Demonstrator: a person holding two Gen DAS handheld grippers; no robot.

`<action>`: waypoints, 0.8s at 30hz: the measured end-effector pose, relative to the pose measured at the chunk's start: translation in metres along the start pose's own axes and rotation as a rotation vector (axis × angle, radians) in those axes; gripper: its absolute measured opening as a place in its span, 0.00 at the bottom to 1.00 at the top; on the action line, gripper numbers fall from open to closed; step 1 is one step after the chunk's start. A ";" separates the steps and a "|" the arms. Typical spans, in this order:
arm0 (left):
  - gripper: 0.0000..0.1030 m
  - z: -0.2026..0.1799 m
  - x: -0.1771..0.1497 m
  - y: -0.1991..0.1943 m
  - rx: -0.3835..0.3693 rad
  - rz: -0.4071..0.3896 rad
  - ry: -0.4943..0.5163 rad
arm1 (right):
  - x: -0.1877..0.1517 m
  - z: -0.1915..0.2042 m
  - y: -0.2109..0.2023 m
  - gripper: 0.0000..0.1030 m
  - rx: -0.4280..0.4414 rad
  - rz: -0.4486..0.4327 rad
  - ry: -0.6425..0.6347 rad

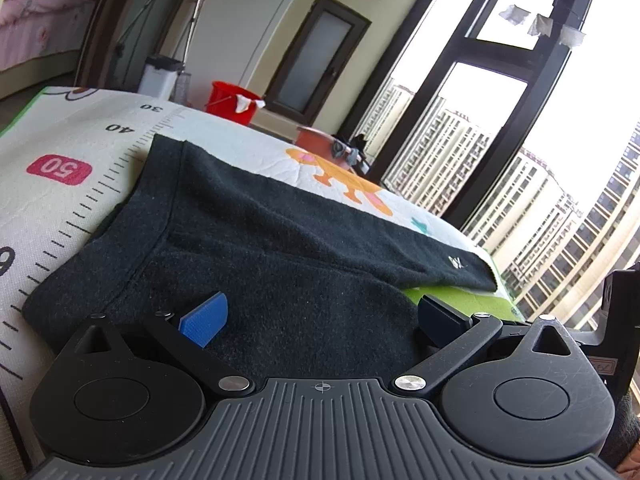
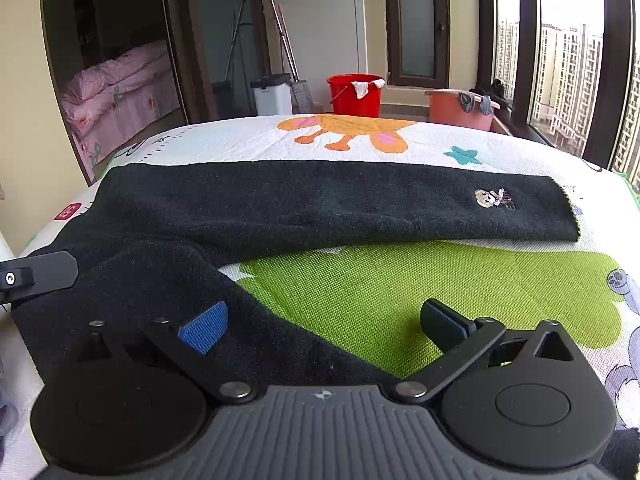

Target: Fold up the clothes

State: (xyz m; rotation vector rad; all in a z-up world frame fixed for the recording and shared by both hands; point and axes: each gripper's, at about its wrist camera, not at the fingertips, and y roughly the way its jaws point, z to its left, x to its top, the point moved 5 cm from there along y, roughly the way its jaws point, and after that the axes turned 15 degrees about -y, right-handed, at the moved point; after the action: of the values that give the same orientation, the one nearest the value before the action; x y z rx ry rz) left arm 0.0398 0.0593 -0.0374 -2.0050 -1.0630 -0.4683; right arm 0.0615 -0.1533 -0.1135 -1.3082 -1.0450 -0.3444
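Here, in the left wrist view, the left gripper (image 1: 322,320) is sitting low over a dark, fuzzy fleece garment (image 1: 256,232). Its two fingers are spread wide apart and are holding nothing. One finger is wearing a bumpy blue pad (image 1: 204,322), and that pad is just above the dark cloth. The garment is lying on a soft white play mat (image 1: 60,200) with ruler marks and a pink number tag printed on it. A long part of the garment is stretching away to the right, with a tiny pale picture (image 1: 456,262) near its end. Behind the mat a round red plastic bucket (image 1: 230,100) is standing on the floor, and tall windows (image 1: 480,120) are showing big buildings outside.

In the right wrist view, the right gripper (image 2: 324,324) is also opened wide and is gripping nothing. Its blue pad is over the edge of the dark garment (image 2: 280,204), and its other finger is over a green patch of the mat (image 2: 400,288). The garment's long leg is lying flat across the mat, with the small stitched cartoon (image 2: 490,198) near its far right end. A black piece of the left gripper (image 2: 40,272) is poking in at the left edge, right by the garment.
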 end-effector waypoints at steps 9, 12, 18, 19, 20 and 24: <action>1.00 -0.050 -0.014 0.017 -0.010 -0.121 0.139 | 0.001 0.000 0.000 1.00 0.001 -0.003 0.005; 1.00 -0.050 -0.016 0.033 0.068 -0.041 0.134 | 0.001 -0.001 0.000 1.00 0.001 -0.005 0.009; 1.00 -0.035 -0.012 0.034 0.025 -0.012 0.027 | 0.002 -0.002 -0.001 1.00 0.001 -0.009 0.017; 1.00 -0.034 -0.012 0.034 0.024 -0.011 0.025 | 0.002 -0.002 -0.001 1.00 0.001 -0.009 0.019; 1.00 -0.034 -0.012 0.034 0.024 -0.011 0.026 | 0.002 -0.002 -0.001 1.00 0.001 -0.010 0.020; 1.00 -0.033 -0.012 0.034 0.023 -0.012 0.024 | 0.000 -0.002 -0.002 1.00 0.001 -0.012 0.025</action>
State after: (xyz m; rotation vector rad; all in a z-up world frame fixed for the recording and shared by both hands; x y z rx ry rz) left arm 0.0621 0.0158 -0.0412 -1.9696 -1.0611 -0.4835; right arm 0.0608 -0.1557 -0.1115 -1.2941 -1.0325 -0.3681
